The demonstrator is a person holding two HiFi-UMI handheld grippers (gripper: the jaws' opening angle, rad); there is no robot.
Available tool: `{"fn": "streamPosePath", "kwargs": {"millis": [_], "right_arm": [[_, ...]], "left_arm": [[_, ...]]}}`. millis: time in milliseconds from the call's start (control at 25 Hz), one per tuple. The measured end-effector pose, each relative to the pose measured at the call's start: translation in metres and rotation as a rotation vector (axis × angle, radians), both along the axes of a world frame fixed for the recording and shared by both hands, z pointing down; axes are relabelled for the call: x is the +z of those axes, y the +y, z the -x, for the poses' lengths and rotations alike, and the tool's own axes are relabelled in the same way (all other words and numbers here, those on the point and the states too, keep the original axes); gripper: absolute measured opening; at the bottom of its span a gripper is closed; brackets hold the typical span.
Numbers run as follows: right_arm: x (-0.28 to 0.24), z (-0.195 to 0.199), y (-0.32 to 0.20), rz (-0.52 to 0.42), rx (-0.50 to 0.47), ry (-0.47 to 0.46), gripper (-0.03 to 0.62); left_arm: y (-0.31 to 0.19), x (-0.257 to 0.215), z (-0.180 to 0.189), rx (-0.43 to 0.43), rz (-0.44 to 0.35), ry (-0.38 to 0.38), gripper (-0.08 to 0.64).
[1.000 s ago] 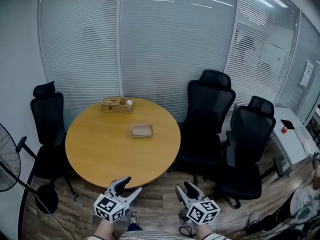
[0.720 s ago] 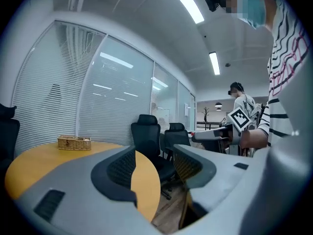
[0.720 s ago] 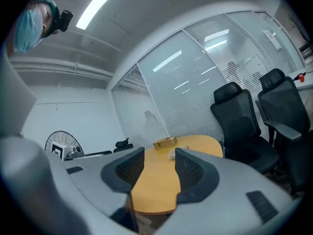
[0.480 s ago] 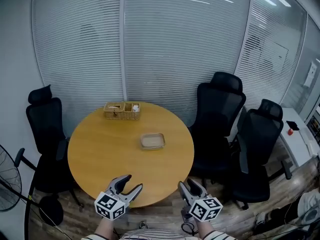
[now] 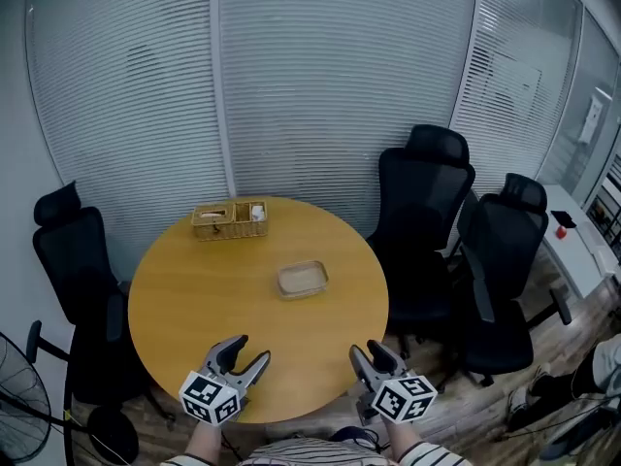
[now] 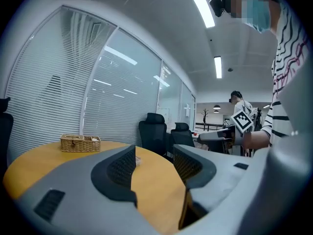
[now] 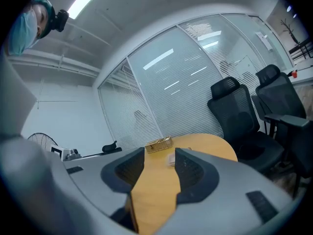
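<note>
2 spread, empty: L tool [image 5: 250, 349], R tool [image 5: 364, 349] | ceiling light [image 6: 200, 6]: gripper views only

no readable text, only square marker patterns on the cubes [image 5: 209, 399].

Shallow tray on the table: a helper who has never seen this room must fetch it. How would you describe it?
Find the round yellow wooden table. Near its middle lies a shallow pale rectangular tray. Unlike the woven wicker basket at the far edge, it is plain and low.
</note>
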State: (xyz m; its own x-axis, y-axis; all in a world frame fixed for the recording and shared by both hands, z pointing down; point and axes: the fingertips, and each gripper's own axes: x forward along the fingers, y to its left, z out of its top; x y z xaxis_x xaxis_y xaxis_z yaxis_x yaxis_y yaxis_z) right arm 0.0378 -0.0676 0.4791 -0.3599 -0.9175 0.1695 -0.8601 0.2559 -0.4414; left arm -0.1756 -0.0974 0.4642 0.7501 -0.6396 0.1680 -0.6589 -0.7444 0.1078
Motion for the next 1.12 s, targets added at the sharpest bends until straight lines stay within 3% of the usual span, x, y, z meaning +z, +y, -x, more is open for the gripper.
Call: {"fn": "streamPosePath", "kwargs": {"millis": [320,640,1120], "right_arm": [[0.017,0.006,-0.025,0.031,0.012,0.0,0.189],[0.028,0.002,-0.066,0.039,-0.039,-0.001,0.189],[0.06,-0.03,-0.169,0.103,-0.103,0.027,0.189]], "left_arm": [[-0.017,0.02,0.009,-0.015,0.047,0.04,0.216],[-0.046,0.033,0.006,-0.07,0.074,0.046,0.216],[-0.136,0.067,-0.02,-0.171,0.141,0.044,0.216]]}}
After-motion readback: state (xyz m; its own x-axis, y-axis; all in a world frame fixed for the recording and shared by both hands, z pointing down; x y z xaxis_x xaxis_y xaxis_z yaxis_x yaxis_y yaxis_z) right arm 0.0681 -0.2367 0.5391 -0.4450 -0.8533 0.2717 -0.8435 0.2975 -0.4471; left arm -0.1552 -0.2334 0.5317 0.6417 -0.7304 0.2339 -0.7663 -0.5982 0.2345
